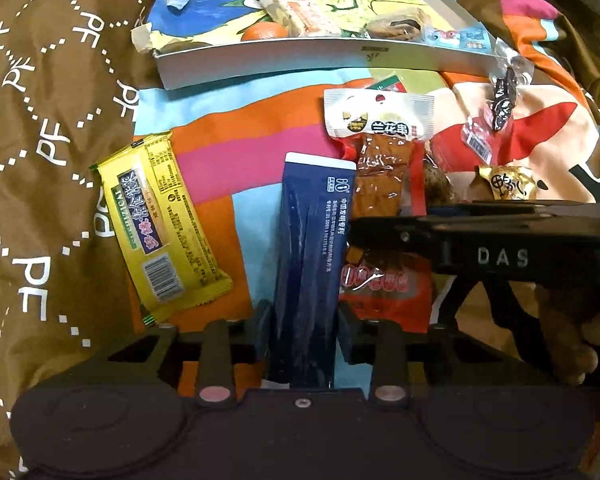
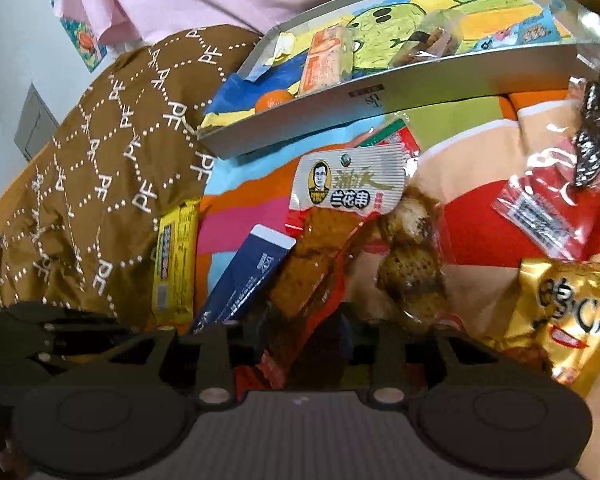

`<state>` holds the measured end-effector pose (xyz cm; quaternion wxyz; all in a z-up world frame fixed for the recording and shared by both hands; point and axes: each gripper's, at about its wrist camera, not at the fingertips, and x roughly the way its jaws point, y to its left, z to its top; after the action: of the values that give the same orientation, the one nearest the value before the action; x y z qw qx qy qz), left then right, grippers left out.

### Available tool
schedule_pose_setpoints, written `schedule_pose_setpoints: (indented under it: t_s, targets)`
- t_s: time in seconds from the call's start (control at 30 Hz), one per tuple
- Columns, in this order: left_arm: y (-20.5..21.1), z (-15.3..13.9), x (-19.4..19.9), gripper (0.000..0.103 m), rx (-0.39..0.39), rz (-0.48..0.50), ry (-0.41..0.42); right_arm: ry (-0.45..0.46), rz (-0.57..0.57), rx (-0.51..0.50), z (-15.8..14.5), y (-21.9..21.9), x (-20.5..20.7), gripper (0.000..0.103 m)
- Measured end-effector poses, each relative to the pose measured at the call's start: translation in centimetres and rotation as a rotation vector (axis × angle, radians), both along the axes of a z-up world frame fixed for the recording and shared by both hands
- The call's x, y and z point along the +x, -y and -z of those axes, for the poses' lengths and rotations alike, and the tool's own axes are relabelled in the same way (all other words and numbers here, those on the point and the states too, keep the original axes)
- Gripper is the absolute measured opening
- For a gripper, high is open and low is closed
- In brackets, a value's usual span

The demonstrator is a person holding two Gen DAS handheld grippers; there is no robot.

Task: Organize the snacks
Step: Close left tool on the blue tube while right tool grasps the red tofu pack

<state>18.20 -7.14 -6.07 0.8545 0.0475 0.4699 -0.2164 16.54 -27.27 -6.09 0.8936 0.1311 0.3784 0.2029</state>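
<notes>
The left claw (image 1: 304, 320) pointed steeply down, clamped on a dark blue packet (image 1: 312, 248). The right claw (image 2: 304, 332) angled down with an orange-brown snack pack (image 2: 320, 248) between its fingers; I could not tell whether they gripped it. Ahead of both, a shallow tray (image 1: 300, 60) held a wrapped biscuit (image 1: 300, 12) and an orange (image 1: 264, 32).

We see a bright patchwork cloth (image 1: 235, 152) as the surface, brown lettered fabric (image 1: 39, 120) along its left. On it: white tray (image 1: 300, 60) far, yellow bar (image 1: 159, 224) near left, clear dark-snack pack (image 1: 496, 112) far right, gold pouch (image 1: 508, 184) right, red-and-white skewer pack (image 1: 380, 148) centre.
</notes>
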Motion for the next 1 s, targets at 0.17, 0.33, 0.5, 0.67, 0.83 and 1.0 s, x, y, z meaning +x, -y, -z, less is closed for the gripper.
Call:
schedule_pose_setpoints:
  t_s: [0.17,0.33,0.5,0.67,0.83,1.0]
  targets:
    - [-0.4,0.0,-0.5,0.032,0.008,-0.031,0.027,-0.006,-0.01,0.041,0.0,-0.1,0.6,0.047]
    - [-0.6,-0.2,-0.6,0.03,-0.005,-0.08,0.034,-0.017,-0.001,0.044,0.5,-0.6,1.2,0.047]
    - [-0.4,-0.7,-0.8,0.03,-0.023,-0.1,0.029,-0.038,0.011,0.083,0.9,-0.4,1.2,0.032]
    - [-0.3,-1.4,-1.0,0.03,-0.028,-0.126,0.042,-0.015,-0.001,0.085,0.4,-0.6,0.8,0.02]
    - [-0.7,-2.3,-1.2,0.03,-0.03,-0.156,0.057,0.044,-0.013,0.008,-0.5,-1.4,-0.1,0.018]
    - [-0.9,-3.6,-1.3,0.03,-0.03,-0.195,0.083,0.136,-0.008,-0.074,-1.8,-2.0,-1.3,0.016]
